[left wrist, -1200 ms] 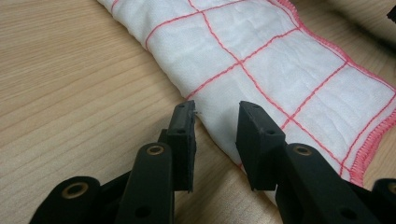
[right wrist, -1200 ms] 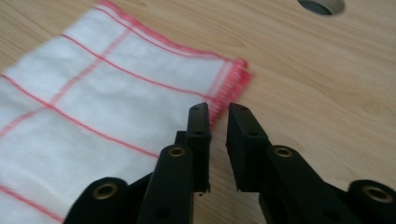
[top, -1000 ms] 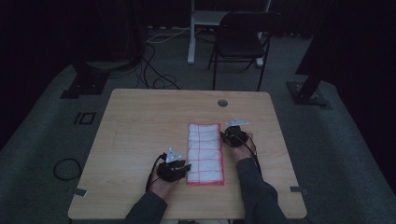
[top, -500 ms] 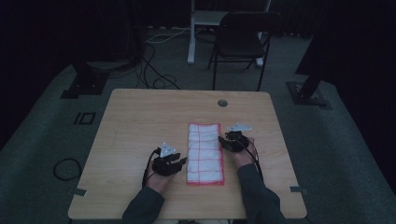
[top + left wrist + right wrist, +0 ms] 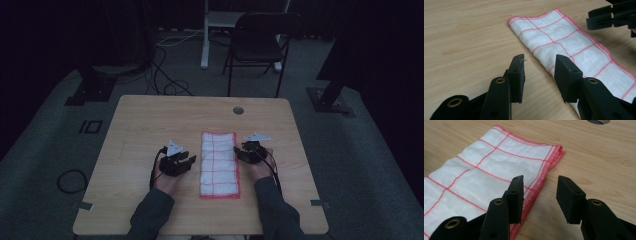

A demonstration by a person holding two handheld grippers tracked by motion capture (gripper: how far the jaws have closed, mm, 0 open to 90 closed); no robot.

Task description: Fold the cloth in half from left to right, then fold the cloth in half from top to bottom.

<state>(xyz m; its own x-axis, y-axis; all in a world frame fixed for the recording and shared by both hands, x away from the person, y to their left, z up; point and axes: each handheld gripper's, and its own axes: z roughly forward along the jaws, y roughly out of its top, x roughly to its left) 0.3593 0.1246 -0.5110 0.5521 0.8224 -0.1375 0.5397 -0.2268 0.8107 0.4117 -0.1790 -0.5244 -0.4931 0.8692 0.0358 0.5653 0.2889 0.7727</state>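
Table (image 5: 150,125): a bare wooden top carried the work, with a round cable hole (image 5: 238,110) near its far edge and a dark chair (image 5: 260,45) standing beyond it.

Cloth (image 5: 218,164): a white dishcloth with red checks and a red hem lay folded into a long strip at the middle of the table, flat and free of both my tools. It had not shifted since a second earlier.

Left tool (image 5: 186,161): I held it just beside the cloth's left long edge, its jaws gaping with nothing between them; the pads (image 5: 517,72) hung over bare wood at the hem. A second earlier it sat closer to me and up against the cloth's near corner; by now it had drawn off to the side and lifted a little, and its jaws had just been opening further.

Right tool (image 5: 240,151): it rested at the cloth's right edge near the far corner, in nearly the same place as before. Its jaws had just been opening and stood apart across the hem, pressing nothing.

Meaning: I judged the fold laid and let go, so the next fold or a regrip was due.
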